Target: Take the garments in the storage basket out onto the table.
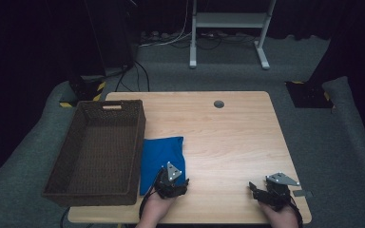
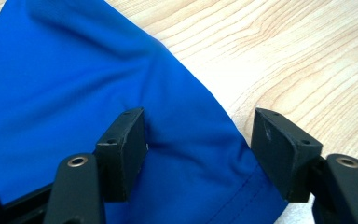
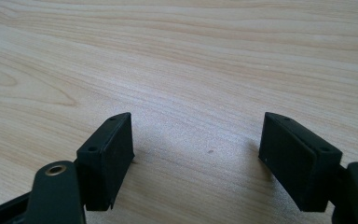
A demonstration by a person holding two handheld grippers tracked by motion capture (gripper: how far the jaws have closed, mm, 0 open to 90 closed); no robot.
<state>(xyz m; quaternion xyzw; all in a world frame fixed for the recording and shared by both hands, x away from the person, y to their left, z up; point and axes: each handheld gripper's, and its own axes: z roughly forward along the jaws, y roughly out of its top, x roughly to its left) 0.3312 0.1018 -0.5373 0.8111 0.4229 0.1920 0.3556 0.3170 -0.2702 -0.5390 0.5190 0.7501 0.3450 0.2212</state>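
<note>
- On the light wooden table (image 1: 228,142) we see a dark woven basket (image 1: 97,152) at the left edge and a folded blue cloth (image 1: 159,156) lying flat just beside it, touching or nearly touching its right wall.
- Around the table we see grey carpet, a white metal frame (image 1: 228,28) with loose cables at the far side, and dark curtains; a round hole (image 1: 219,104) sits near the table's far edge.
- We hold the left gripper (image 1: 171,183) low over the cloth's near right corner. In the left gripper view its jaws stand apart, the left pad (image 2: 123,149) resting on the blue fabric and the right pad (image 2: 282,149) at the cloth's edge over bare wood, so the corner lies between them, unclamped.
- We rest the right gripper (image 1: 259,190) near the table's near right corner, well apart from the cloth, pointing left; its jaws are wide open over bare wood with nothing between them.
- Our forearms are cut off at the bottom edge, and we cannot make out the small dark piece (image 1: 303,193) beside the right hand.
</note>
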